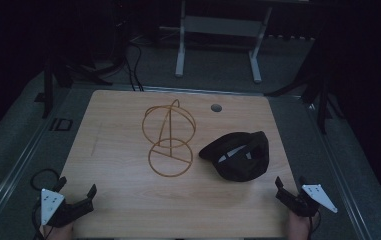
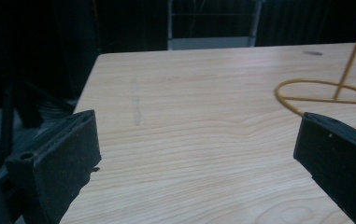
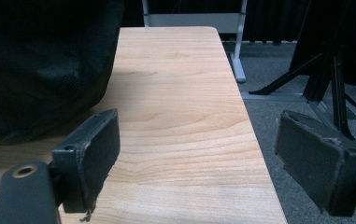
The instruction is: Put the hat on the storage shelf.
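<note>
We see a dim room: grey carpet (image 1: 218,70), a white-legged desk frame (image 1: 218,30) behind, perhaps dark curtains beyond.

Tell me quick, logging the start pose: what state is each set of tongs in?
Left tongs: open, holding nothing, over the table.
Right tongs: open, holding nothing, near the black cap.

No readable text, labels or numbers — nothing legible on anything.

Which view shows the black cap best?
The high view: the whole black cap lies upside down right of the wire stand. The right gripper view catches only its dark near side; the left gripper view, a sliver.
</note>
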Available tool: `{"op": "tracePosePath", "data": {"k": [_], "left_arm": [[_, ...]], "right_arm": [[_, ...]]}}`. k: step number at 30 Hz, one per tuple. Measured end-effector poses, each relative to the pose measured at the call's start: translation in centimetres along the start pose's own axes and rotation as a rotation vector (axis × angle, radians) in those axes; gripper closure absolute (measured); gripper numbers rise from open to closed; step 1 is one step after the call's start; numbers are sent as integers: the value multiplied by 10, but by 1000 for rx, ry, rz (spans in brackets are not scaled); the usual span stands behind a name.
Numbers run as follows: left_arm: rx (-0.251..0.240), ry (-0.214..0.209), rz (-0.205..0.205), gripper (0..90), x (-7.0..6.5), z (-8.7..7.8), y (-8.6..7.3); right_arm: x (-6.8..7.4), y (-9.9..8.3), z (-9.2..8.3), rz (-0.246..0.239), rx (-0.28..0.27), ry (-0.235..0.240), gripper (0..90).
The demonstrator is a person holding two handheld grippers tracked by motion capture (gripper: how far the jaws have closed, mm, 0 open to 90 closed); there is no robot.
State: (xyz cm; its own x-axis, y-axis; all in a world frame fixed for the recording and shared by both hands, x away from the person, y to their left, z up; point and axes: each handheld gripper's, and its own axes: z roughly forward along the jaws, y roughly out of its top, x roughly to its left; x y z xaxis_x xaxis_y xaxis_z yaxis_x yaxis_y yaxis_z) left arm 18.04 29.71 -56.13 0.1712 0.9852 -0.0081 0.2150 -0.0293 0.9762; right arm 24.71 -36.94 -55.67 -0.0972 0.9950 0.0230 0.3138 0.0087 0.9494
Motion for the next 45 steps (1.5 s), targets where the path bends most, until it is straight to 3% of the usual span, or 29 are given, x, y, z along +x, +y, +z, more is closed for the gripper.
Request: {"op": "tracePosePath", "data": {"k": [10,13,16,19,23,25,28,29,31,34,35,36,38,42,45], "left_arm": [[-11,-23,-17,10,-3,1,2],[-21,-11,-15,10,-3,1,3],[-37,-39,-48,10,-3,0,4],[-25,-57,-83,10,-4,0,5],[-2,-57,-61,10,-7,1,6],[17,-56,-57,10,-9,2,7],[35,-59,-53,10,-11,2,8],[37,-60,-53,10,-11,2,8],[40,-61,-53,10,-11,2,8],[37,-57,-51,10,-11,2,9],[36,-55,-50,10,-10,1,9],[34,-56,-50,10,-11,1,9],[33,-55,-48,10,-11,1,9],[36,-63,-44,10,-11,1,9],[38,-66,-43,10,-12,2,9]], "right_arm": [[0,6,-9,-11,-33,43,147],[3,19,-16,-20,-41,82,144],[11,39,-25,-49,-84,113,135],[23,63,-34,-72,-103,163,128],[40,92,-39,-67,-115,266,122],[50,103,-40,-102,-120,334,103],[63,111,-39,-140,-125,366,104],[75,115,-35,-182,-88,405,104],[87,117,-31,-216,-64,443,106],[98,116,-26,-235,-41,478,106],[110,113,-22,-277,-17,488,105],[114,110,-19,-289,-1,498,105],[122,106,-12,-316,29,475,105],[131,94,-1,-362,84,481,97],[138,85,8,-422,119,452,97]]}}
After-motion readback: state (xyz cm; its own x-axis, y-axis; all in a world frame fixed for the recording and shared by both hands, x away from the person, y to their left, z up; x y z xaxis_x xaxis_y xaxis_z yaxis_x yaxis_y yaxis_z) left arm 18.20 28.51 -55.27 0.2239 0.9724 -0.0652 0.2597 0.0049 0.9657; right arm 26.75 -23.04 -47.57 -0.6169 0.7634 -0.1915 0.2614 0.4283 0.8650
